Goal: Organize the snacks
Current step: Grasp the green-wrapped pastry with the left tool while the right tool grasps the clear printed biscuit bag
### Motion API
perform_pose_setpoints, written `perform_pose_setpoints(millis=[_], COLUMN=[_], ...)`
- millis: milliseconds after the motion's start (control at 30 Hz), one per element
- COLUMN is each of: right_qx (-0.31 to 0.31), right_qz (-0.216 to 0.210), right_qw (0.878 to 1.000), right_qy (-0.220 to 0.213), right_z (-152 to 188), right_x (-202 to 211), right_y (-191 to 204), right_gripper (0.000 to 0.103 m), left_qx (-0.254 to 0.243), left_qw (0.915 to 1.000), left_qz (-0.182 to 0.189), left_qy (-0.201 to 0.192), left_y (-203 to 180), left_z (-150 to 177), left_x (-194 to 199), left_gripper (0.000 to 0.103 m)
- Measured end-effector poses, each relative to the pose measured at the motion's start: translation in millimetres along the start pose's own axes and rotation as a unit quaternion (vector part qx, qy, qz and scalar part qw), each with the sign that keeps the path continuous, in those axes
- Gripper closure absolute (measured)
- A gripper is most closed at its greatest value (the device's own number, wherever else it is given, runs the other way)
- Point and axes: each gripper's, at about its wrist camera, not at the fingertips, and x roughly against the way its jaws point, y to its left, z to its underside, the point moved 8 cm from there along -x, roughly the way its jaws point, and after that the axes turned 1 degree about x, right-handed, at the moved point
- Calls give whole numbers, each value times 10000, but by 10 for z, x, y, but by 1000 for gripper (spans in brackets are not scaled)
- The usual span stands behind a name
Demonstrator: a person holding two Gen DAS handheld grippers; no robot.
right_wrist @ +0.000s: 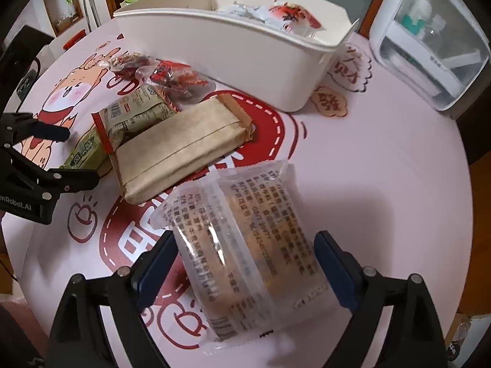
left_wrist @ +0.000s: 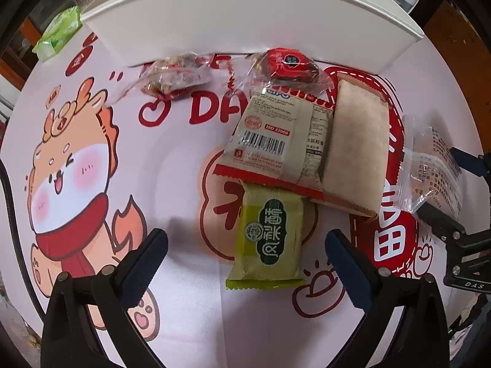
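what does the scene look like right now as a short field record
surface: table with cartoon cloth
bin: white bin at the far side, a few wrapped snacks already inside
loose snacks: green packet, barcode packet partly over it, brown paper packet, two red-wrapped sweets
left gripper: open, green packet between the fingers, no contact
right gripper: open, around the clear packet, fingers not pressing it
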Motion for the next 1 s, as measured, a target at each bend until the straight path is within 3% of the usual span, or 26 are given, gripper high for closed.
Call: perform_pose_setpoints(millis=[67, 167, 267, 333, 700, 1000], right_qx=[-120, -380, -583, -774, -1457, -1683], right_qz=[-37, -71, -38, -82, -523, -666], right_qw=[9999, 9992, 9982, 9969, 9877, 9809], right_qy=[-4, -52, -97, -89, -197, -718], right_z=[2, 17, 42, 64, 222, -82], right_x=[-6, 3, 27, 51, 302, 773], right_y=[-5, -28, -41, -53, 115, 257], right_gripper=[11, 14, 17, 20, 23, 22], left_qx=[34, -33, -55, -20, -23, -271], left_qw=[10000, 10000, 9999, 9998, 9996, 9985], left_qz=[17, -29, -17, 57, 236, 216], left_qy=[32, -86, -162, -201, -155, -426], left_y=[14, 6, 14, 28, 192, 251], left_z=[1, -4, 22, 39, 171, 118], left_x=[-14, 27, 101, 155, 342, 831], left_gripper=[7, 19, 41, 67, 67, 67])
